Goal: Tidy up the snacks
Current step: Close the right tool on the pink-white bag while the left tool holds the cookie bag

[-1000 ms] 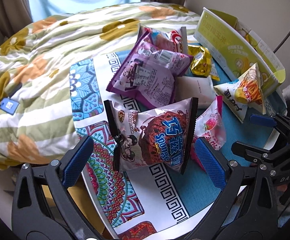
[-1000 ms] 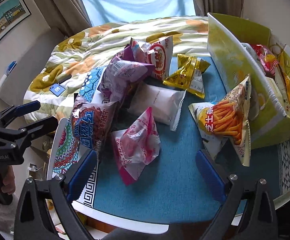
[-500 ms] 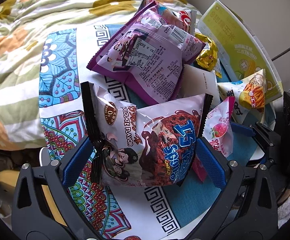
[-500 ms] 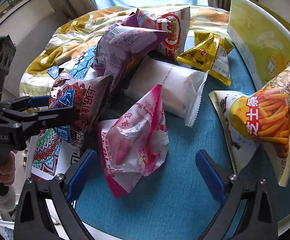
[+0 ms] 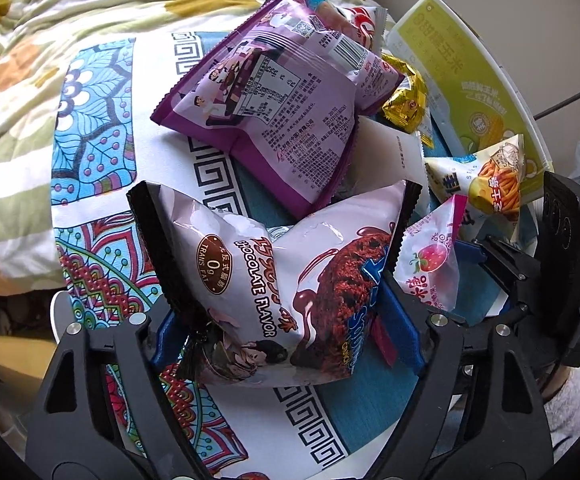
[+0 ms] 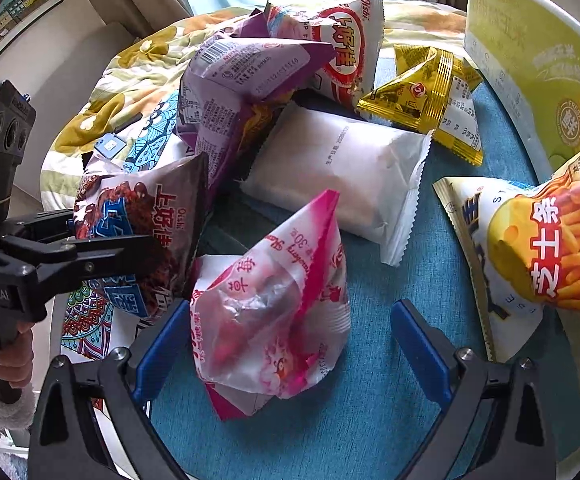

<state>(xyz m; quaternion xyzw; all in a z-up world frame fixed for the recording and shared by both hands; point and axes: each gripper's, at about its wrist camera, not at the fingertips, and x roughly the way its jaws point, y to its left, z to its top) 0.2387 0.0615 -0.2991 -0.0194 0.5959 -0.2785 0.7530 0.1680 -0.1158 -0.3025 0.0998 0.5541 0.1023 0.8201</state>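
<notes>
The left tool (image 5: 286,332) has just been closing and pinches the chocolate bag (image 5: 274,292); the right tool (image 6: 290,344) stands open around the pink bag (image 6: 274,308).

Left gripper (image 5: 286,332) angled steeply down, jaws just closing in, blue pads (image 5: 399,326) pressing both sides of a bag, hand (image 6: 8,354) in fuzzy sleeve gripping its handle, right gripper (image 6: 290,354) angled down beside it, jaws spread wide

Pink strawberry bag (image 6: 274,300) between right gripper (image 6: 290,340) wide-spread fingers (image 6: 419,344), blue cloth (image 6: 369,420) beneath
</notes>
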